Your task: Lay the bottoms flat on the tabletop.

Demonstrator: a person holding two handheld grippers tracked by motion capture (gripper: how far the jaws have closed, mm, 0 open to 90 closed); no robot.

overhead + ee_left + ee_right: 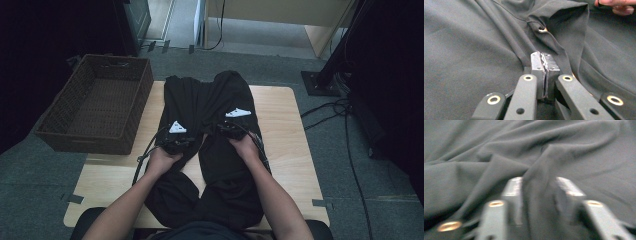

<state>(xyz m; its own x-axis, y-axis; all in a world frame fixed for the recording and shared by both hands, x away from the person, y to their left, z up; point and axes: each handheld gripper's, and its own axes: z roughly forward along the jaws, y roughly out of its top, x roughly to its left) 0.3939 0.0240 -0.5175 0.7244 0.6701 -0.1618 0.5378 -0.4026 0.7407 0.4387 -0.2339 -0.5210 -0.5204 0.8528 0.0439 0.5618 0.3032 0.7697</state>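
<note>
In the high view a black garment (210,145) lies spread down the middle of a light wooden table (285,130), from the upper centre of the frame to the bottom edge, where it reaches the person's lap. A brown wicker basket (95,107) stands at the left of the frame, partly over the table's left edge. The person's forearms come up from the bottom; the left gripper (176,140) rests on the cloth just left of centre and the right gripper (231,127) just right of centre, the two near each other, each with a pale three-cornered plate on top. In the left gripper view the left gripper (545,68) sits at lower centre with its jaws pressed together, a thin edge of the garment (474,50) pinched between the pads; dark cloth runs in folds across the frame, and fingers of the other hand (616,6) show at the upper right corner. In the right gripper view, which is blurred, the right gripper (540,192) stands at the bottom centre with a raised fold of the garment (499,162) between its jaws, which close against that fold.
</note>
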